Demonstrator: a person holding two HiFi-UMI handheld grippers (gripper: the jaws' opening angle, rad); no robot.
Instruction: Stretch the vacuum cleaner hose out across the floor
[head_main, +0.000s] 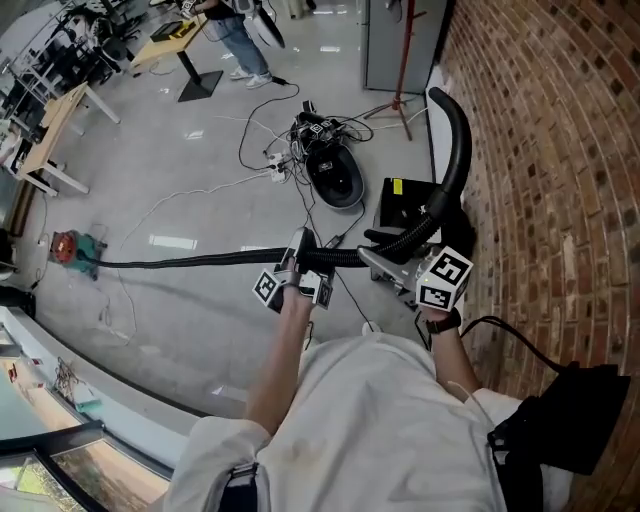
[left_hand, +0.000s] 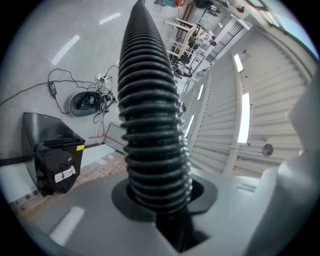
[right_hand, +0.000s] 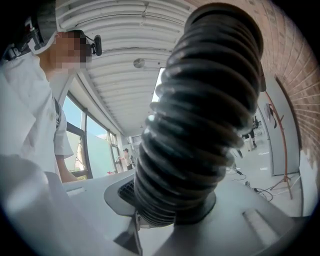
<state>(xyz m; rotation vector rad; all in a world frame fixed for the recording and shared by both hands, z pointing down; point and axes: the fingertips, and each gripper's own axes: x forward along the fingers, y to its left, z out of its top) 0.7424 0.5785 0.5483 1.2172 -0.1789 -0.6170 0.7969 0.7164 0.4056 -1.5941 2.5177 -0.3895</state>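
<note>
The black ribbed vacuum hose (head_main: 200, 259) runs level above the grey floor from a red and green object (head_main: 75, 248) at the left to my two grippers, then arcs up along the brick wall (head_main: 560, 150). My left gripper (head_main: 302, 250) is shut on the hose. A short way to its right, my right gripper (head_main: 380, 257) is also shut on it. In the left gripper view the hose (left_hand: 150, 110) stands between the pads of the left gripper (left_hand: 160, 200). In the right gripper view the hose (right_hand: 200, 115) is clamped in the right gripper (right_hand: 170, 210).
A round black device (head_main: 335, 175) with a tangle of cables lies ahead on the floor. A black box with a yellow label (head_main: 405, 200) stands by the wall. Desks (head_main: 50, 120) are at the far left, a person (head_main: 235, 40) at the back, a black bag (head_main: 570, 420) at my right.
</note>
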